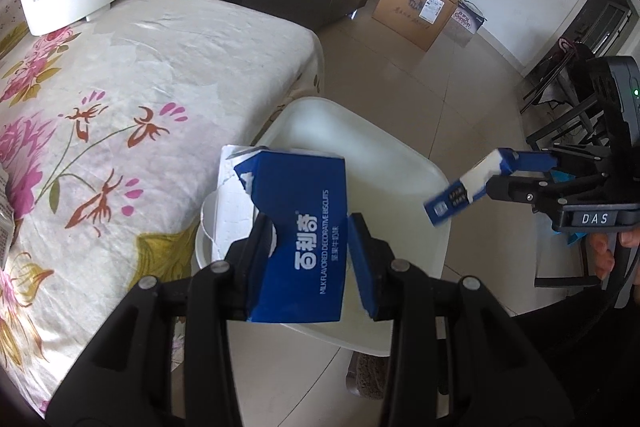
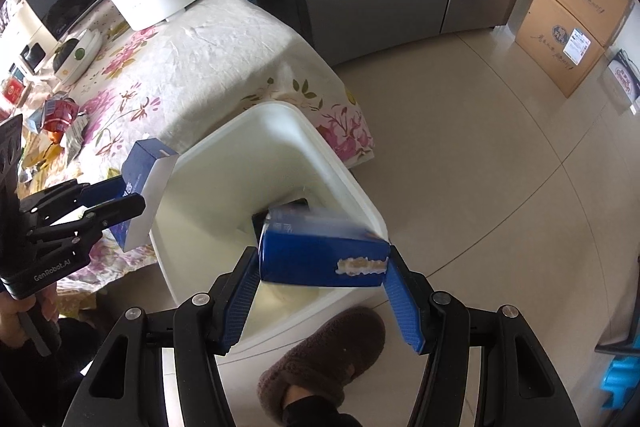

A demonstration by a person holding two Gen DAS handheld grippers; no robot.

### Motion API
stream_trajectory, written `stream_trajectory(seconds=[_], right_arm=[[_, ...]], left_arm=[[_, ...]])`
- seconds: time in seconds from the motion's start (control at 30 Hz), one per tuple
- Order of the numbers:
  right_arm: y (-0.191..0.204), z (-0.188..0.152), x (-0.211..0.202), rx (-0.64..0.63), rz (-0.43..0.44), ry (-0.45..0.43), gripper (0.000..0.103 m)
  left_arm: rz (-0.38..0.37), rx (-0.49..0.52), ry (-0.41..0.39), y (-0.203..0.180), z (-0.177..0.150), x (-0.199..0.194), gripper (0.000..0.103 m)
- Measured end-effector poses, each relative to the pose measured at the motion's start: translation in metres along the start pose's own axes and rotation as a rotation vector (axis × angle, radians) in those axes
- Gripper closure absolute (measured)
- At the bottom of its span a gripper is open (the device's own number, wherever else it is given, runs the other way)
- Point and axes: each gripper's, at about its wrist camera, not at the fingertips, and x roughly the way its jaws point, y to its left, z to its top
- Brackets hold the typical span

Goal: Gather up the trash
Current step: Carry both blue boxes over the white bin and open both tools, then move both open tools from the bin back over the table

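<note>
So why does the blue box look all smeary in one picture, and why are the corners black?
In the right wrist view the blue box in the right gripper is blurred along its top edge above the white bin; in the left wrist view the other blue box is sharp, its print readable. Both views are fisheye, so straight edges bend and the corners go dark.

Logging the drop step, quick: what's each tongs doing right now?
Left tongs: shut on a blue biscuit box over the white bin.
Right tongs: shut on a blue carton, over the bin.
</note>
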Motion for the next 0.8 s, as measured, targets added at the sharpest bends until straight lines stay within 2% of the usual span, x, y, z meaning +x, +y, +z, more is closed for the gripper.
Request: stream_trajectory(seconds=[0.13,0.33,0.57,0.8], right_arm=[[-0.004,-0.002,0.0,0.003,-0.003,0.005,0.045],[0.001,0.0,0.004,-0.002,-0.008,0.014,0.046],[0.015,0.004,0.002,-0.03,-0.002,0.008,0.046],[0.036,0.013,0.0,-0.047,0.002,-0.001,0.046]], left_arm=[[0.009,-0.007,-0.017,0.003,0.0,-0.003,0.031],[0.041,-0.044,-0.04,0.018,0.001,-0.019,0.026],[0.076,-0.106,-0.047,0.043,-0.002,-0.039,0.024],[0.127,-0.139,-0.055,0.06,-0.011,-0.062,0.016]])
